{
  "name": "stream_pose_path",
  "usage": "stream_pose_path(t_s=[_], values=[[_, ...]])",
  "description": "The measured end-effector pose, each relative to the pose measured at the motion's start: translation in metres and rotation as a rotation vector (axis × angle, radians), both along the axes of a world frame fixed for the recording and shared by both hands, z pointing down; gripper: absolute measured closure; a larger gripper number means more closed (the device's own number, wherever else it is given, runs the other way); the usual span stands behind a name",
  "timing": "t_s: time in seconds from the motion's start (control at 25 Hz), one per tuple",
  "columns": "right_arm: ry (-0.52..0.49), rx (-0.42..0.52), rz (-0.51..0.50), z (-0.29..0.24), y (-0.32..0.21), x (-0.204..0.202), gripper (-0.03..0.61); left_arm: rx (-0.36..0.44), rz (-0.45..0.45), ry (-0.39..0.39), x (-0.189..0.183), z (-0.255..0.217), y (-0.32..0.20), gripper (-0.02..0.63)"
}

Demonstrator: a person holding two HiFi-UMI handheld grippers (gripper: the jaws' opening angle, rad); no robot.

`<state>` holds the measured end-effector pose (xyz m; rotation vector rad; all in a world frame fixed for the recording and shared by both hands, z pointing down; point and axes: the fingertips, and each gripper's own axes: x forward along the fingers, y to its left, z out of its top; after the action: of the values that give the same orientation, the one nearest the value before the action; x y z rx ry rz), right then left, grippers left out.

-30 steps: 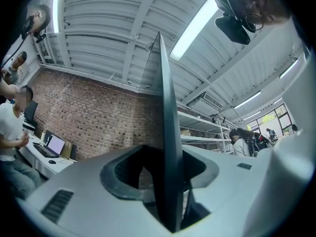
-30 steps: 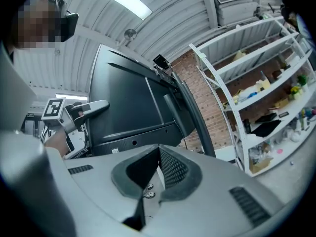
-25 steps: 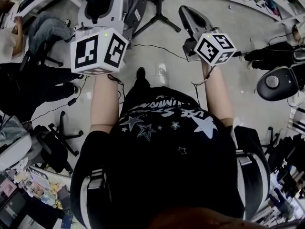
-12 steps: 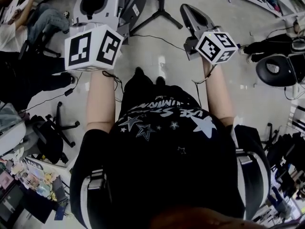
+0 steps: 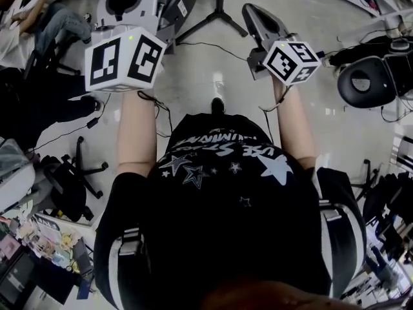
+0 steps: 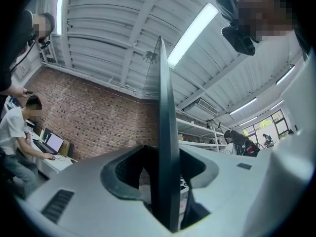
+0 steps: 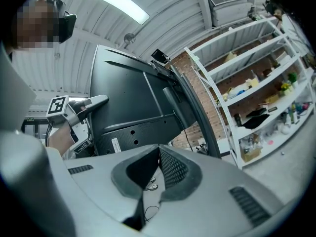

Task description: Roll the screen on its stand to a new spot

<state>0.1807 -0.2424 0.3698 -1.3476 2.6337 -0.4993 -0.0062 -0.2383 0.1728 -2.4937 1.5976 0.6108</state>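
The dark screen [image 7: 133,102] stands on its stand, tilted, with its back towards my right gripper. In the left gripper view its thin edge [image 6: 165,107] runs upright between the jaws. My left gripper [image 6: 165,151] is shut on that edge, and in the head view it [image 5: 139,8] reaches up to the screen at the top. The stand's legs [image 5: 216,15] spread on the floor just ahead. My right gripper [image 5: 259,17] is held beside the screen, jaws shut on nothing [image 7: 159,148], not touching it.
A seated person [image 5: 45,34] works at a desk on the left. An office chair [image 5: 71,186] stands at the lower left. A cable [image 5: 206,47] trails over the floor. A round black device [image 5: 364,82] sits at the right. White shelves [image 7: 256,93] stand behind the screen.
The floor has slid under me: the round black device and the chair have shifted in the head view and my feet have stepped. Both grippers keep their places relative to the screen.
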Motion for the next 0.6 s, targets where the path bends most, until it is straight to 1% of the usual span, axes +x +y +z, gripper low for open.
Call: stream_pose_path(t_s=[0.2,0.44,0.6], values=[[-0.034,-0.018,0.048,0.002,0.012,0.011,0.572,-0.018,0.023,-0.006,0.002,0.003,-0.004,0.391],[-0.041,-0.028,0.065,0.003,0.044,-0.009,0.572,-0.015,0.039,-0.019,-0.004,0.004,0.001,0.391],[-0.038,-0.024,0.092,0.0,0.061,-0.006,0.572,-0.019,0.055,-0.029,-0.007,0.004,0.001,0.39]])
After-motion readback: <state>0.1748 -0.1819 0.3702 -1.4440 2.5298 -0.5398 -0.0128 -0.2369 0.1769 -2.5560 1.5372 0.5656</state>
